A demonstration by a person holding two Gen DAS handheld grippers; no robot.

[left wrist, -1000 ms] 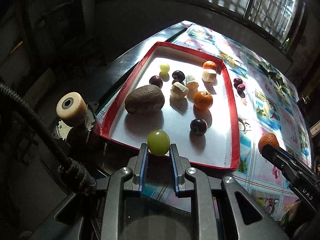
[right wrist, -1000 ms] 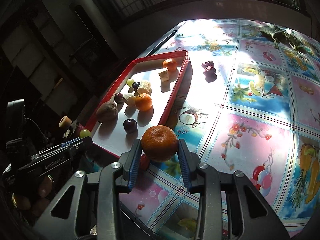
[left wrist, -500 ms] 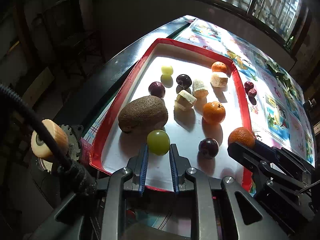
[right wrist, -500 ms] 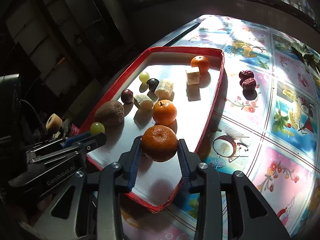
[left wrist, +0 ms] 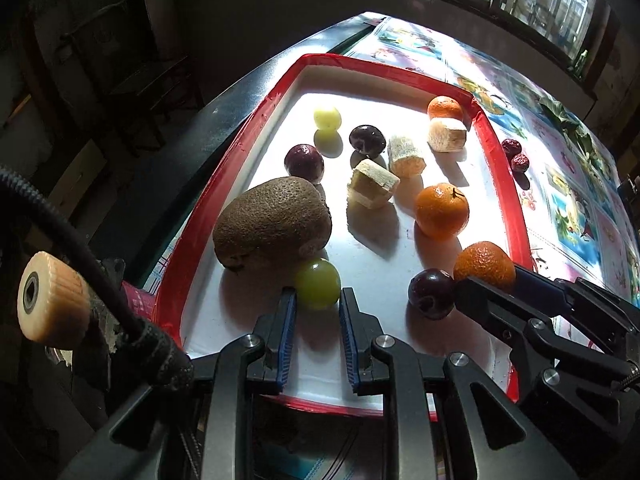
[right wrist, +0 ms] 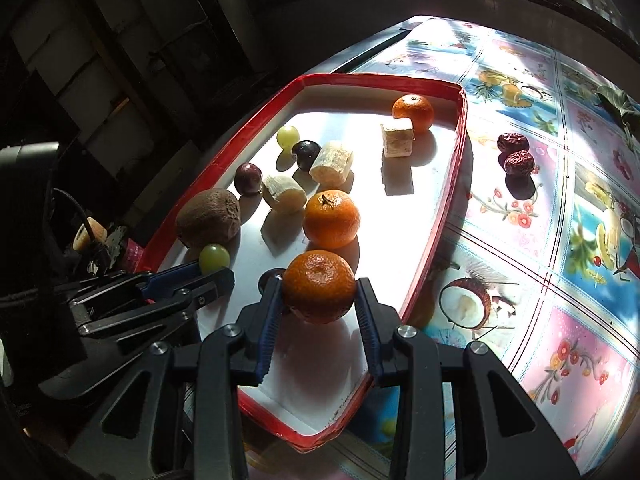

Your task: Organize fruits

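Observation:
A white tray with a red rim (left wrist: 516, 216) holds a brown kiwi (left wrist: 272, 224), a mandarin (left wrist: 441, 211), a dark plum (left wrist: 431, 294) and more fruit. My left gripper (left wrist: 317, 294) has a green grape (left wrist: 318, 288) between its fingertips, low over the tray and right against the kiwi. Its jaws are beginning to open, and the pads still touch the grape. My right gripper (right wrist: 318, 292) is shut on a second mandarin (right wrist: 319, 286), held just above the tray's near right part, beside the plum. That mandarin (left wrist: 484, 266) also shows in the left wrist view.
Farther back in the tray lie banana pieces (left wrist: 374, 188), a yellow-green grape (left wrist: 327, 117), two dark plums and another mandarin (left wrist: 445, 108). Two red dates (right wrist: 516, 156) sit on the patterned tablecloth right of the tray. A cream wheel (left wrist: 52, 300) sticks out beyond the table's left edge.
Both grippers moved forward over the tray and sank. The grape went from the tray's near edge to beside the kiwi. The held mandarin went from over the tablecloth to over the tray.

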